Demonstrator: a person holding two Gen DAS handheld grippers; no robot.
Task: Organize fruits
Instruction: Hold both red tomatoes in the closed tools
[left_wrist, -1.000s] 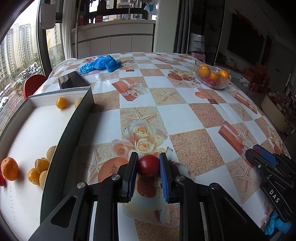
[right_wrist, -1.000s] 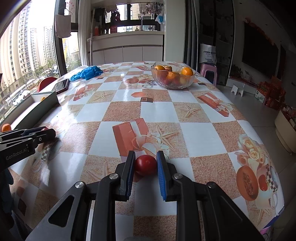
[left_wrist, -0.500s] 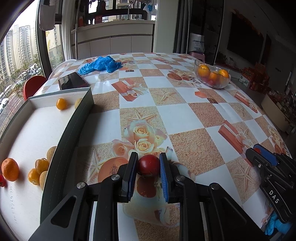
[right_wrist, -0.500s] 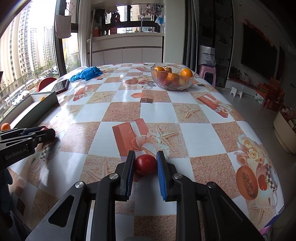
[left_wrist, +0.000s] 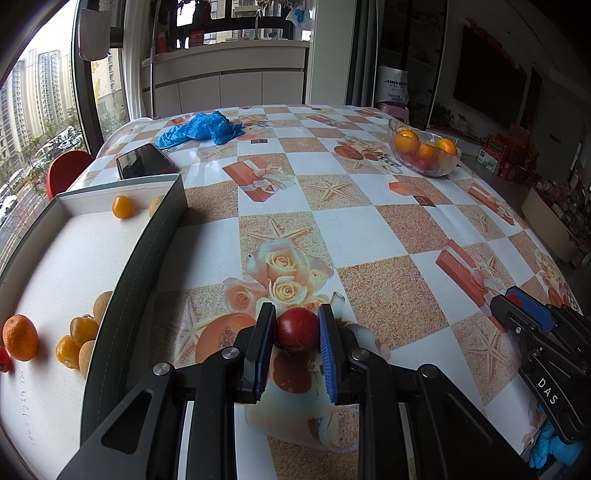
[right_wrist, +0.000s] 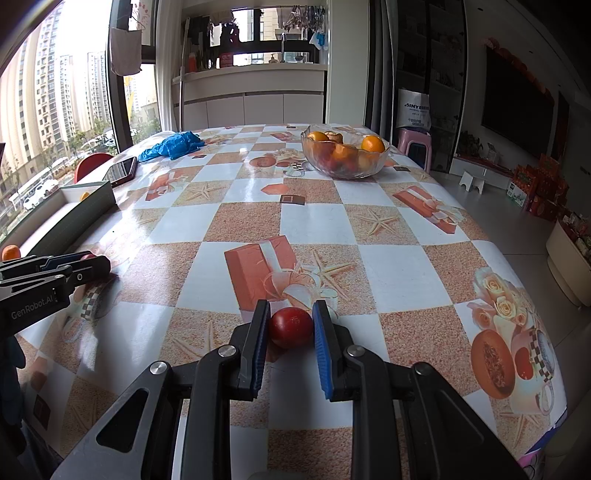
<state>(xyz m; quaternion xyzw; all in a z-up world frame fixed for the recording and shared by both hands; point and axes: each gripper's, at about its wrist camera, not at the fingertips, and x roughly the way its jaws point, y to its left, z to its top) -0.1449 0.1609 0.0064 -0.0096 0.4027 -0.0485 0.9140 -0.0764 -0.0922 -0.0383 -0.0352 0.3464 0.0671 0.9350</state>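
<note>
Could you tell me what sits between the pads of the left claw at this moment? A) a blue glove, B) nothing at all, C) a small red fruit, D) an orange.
C: in the left wrist view the left claw is shut on a small red fruit, with a blue pad pressed to each side of it, just above the patterned tablecloth.

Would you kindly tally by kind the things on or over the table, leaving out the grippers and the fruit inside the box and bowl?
Red round fruits: 2
Clear glass bowl: 1
Shallow white-lined box: 1
Black phone: 1
Heap of blue gloves: 1
Total: 6
</note>
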